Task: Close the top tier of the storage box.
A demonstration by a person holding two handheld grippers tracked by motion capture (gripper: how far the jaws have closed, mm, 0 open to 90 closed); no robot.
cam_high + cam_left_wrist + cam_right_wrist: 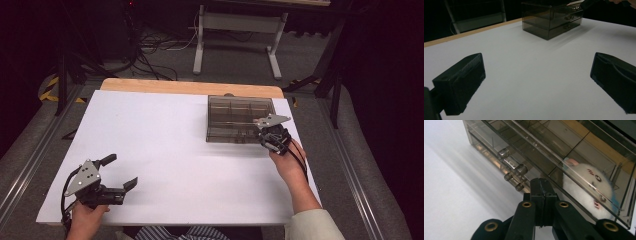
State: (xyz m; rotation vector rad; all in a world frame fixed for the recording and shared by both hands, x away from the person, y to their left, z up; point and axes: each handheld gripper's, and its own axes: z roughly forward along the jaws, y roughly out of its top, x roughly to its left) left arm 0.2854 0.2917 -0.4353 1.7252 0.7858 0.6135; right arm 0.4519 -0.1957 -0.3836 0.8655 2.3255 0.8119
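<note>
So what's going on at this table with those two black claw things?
A person sits at a white table with a hand-held gripper in each hand. The right gripper, its jaws shut with nothing between them, is up against the front of a smoky clear drawer box, near its small clear knobs. A white plush toy sits inside the box. The left gripper waits with its jaws open over bare table, well away from the box.

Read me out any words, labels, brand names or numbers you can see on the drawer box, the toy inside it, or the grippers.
There is none to read.
Smoky clear drawer box: no label or print.
White plush toy inside it: only face markings, no letters.
Left gripper and right gripper: plain black, unmarked.
</note>
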